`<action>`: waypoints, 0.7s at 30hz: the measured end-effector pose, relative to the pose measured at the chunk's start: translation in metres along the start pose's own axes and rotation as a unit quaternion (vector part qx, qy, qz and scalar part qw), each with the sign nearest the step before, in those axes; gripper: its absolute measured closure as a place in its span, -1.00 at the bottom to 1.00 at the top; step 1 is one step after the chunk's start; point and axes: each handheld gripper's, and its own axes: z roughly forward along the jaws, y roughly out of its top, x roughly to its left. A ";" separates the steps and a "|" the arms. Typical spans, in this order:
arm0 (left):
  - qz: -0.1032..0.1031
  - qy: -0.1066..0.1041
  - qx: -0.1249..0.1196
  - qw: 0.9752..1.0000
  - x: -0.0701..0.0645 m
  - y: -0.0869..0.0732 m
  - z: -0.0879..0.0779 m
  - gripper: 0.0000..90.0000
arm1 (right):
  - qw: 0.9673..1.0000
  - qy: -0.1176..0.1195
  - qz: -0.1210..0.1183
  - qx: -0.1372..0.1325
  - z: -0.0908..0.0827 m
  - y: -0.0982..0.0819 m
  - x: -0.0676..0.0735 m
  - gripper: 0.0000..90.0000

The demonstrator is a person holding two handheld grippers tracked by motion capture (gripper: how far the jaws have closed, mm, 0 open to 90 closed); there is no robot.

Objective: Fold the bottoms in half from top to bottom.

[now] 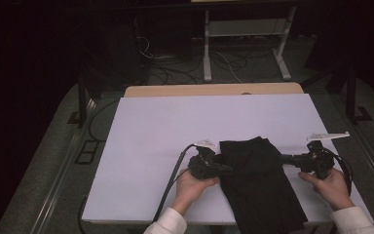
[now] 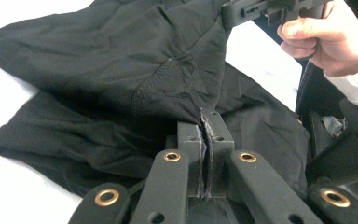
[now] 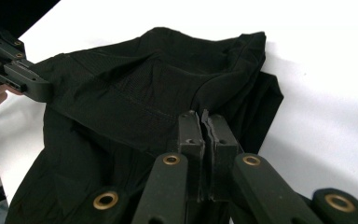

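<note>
A black garment lies on the white table, its near end hanging over the front edge. My left gripper is shut on the garment's left edge, and the pinched fold rises at the pads. My right gripper is shut on the right edge, where cloth bunches at its tips. The upper layer of the black garment is stretched between the two grippers and lifted a little off the layer below. In the left gripper view the other gripper and a hand appear at the top right.
The white table has bare surface behind and to the left of the garment. A wooden edge runs along the table's far side. Beyond it are a white frame's legs and cables on the dark floor. My left gripper's cable trails off the front.
</note>
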 end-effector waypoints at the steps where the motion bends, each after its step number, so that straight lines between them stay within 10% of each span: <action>1: 0.000 -0.002 0.003 1.000 0.000 -0.001 0.000 0.92 | 1.000 0.000 0.001 0.003 0.000 -0.001 0.000 0.90; 21: -0.010 -0.013 0.026 1.000 0.001 -0.013 0.008 0.92 | 0.999 0.004 0.014 0.044 0.003 -0.011 0.000 0.89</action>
